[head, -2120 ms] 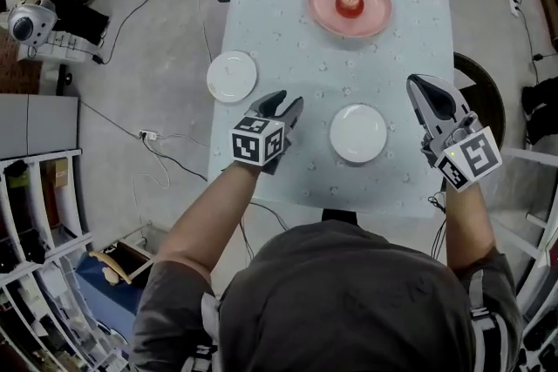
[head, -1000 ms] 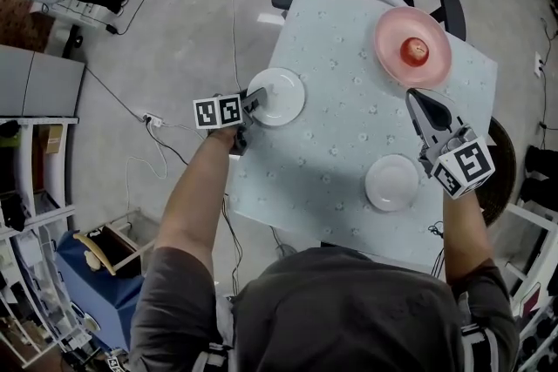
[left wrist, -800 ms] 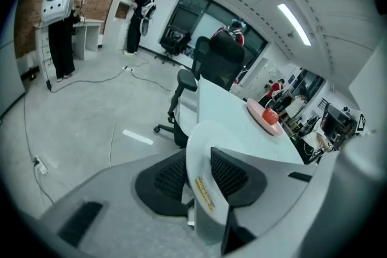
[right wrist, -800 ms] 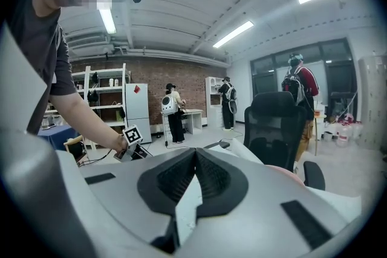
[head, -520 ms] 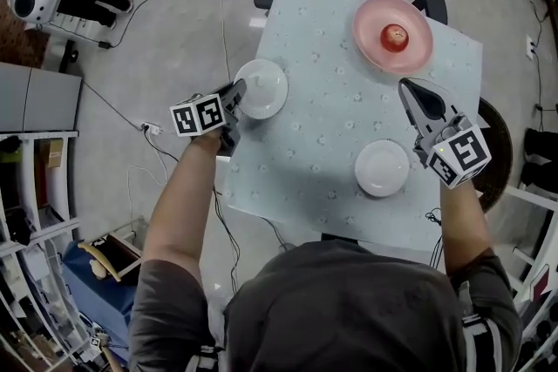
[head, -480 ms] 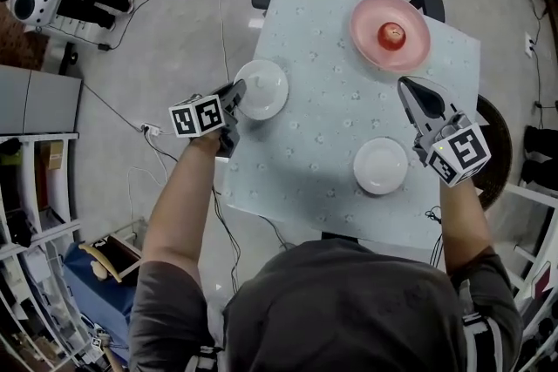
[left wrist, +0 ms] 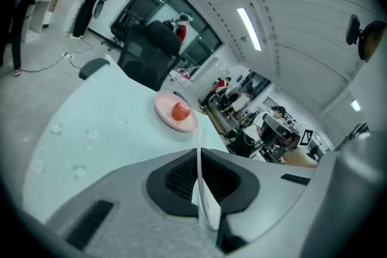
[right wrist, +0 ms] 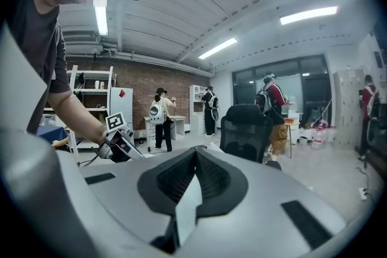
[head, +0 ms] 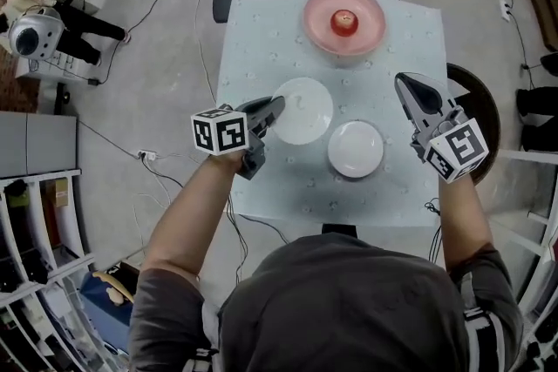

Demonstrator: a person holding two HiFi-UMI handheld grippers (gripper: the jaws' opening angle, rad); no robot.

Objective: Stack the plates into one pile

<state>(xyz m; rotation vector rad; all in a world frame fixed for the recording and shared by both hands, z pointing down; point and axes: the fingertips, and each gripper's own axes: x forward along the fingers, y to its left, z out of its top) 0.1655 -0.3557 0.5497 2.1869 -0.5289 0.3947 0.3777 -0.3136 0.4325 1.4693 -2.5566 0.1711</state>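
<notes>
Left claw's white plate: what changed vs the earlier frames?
The left claw closed on the rim of the small white round plate at the left edge of the pale table, lifted it and carried it right, toward the second white plate. Unchanged: that second plate, the pink plate with the red fruit, and the right claw, shut and empty.

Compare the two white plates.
The left white plate is pinched at its rim by the left hand-held gripper; nothing touches the right white plate. The left white plate hangs above the table; the right white plate lies flat on it. Both are round, white and empty.
</notes>
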